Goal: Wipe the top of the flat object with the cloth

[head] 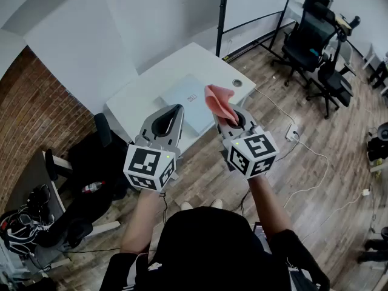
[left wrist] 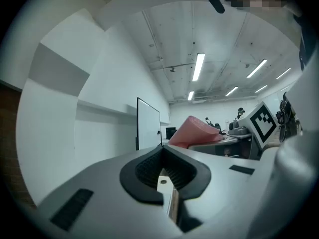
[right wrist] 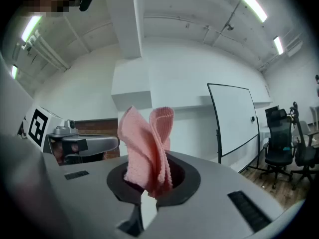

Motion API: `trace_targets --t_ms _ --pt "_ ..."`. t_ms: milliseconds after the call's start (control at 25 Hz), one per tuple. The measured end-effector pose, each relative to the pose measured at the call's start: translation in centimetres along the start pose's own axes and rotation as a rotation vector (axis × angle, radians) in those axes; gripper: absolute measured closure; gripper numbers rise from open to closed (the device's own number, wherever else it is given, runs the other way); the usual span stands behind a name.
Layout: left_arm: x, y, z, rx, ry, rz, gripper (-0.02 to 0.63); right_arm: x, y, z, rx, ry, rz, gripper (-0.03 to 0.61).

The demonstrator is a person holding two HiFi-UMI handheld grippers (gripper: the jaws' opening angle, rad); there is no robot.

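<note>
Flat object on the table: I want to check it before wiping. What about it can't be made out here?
- Head view: the flat object is partly covered by the cloth and the left gripper.
- Head view: its small mark is too small to read.
- Gripper views: aimed upward, it doesn't show.

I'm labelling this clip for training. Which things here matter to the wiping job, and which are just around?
Job: pink cloth, pinched in the right tool; flat pale object on the white table; left tool, shut and empty.
Just around: office chairs, whiteboard, floor cables.

White table — flat grey object lying on top.
</note>
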State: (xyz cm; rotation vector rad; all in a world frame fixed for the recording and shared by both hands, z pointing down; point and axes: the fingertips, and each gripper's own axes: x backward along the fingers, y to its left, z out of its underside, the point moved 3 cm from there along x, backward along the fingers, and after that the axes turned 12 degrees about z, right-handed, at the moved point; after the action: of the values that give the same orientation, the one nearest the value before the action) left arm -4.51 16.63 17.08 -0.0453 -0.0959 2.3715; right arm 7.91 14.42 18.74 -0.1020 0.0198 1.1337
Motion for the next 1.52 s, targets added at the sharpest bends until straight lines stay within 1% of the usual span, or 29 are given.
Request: trace_targets --t_ms 160,360,560,840,1040,1200,1520 --pt "0.3 -0.1 -0.1 0.0 0.001 0.002 0.601 0.2 0.4 -0.1 0.001 0.003 -0.006 0.534" --pt "0.3 -0.3 0.2 0.006 0.003 0.003 0.601 0.2 0.4 0.3 -0.034 0.021 -0.024 0.534" --pt "0.2 -0.2 0.4 0.014 0.008 -0.005 0.601 0.2 0.4 0.7 -0.041 0.033 -0.031 0.534" --pt "-0.6 -1.8 0.7 0.025 0.018 -0.025 0.601 1.5 -1.3 1.2 -0.043 0.05 -0.044 0.534" --pt "-1.9 -3.2 0.5 0.001 0.021 -0.042 0.601 2.2 -2.7 1.6 -0.04 0.055 -0.064 0.534" --pt "-2.5 -4.5 1.0 0.02 0.01 -0.053 0.601 3.0 -3.9 2.3 -0.035 0.061 -0.081 0.534" --pt "-3.2 -5.2 1.0 0.02 0.006 -0.085 0.601 3.3 -5.2 2.5 -0.014 0.073 -0.112 0.534"
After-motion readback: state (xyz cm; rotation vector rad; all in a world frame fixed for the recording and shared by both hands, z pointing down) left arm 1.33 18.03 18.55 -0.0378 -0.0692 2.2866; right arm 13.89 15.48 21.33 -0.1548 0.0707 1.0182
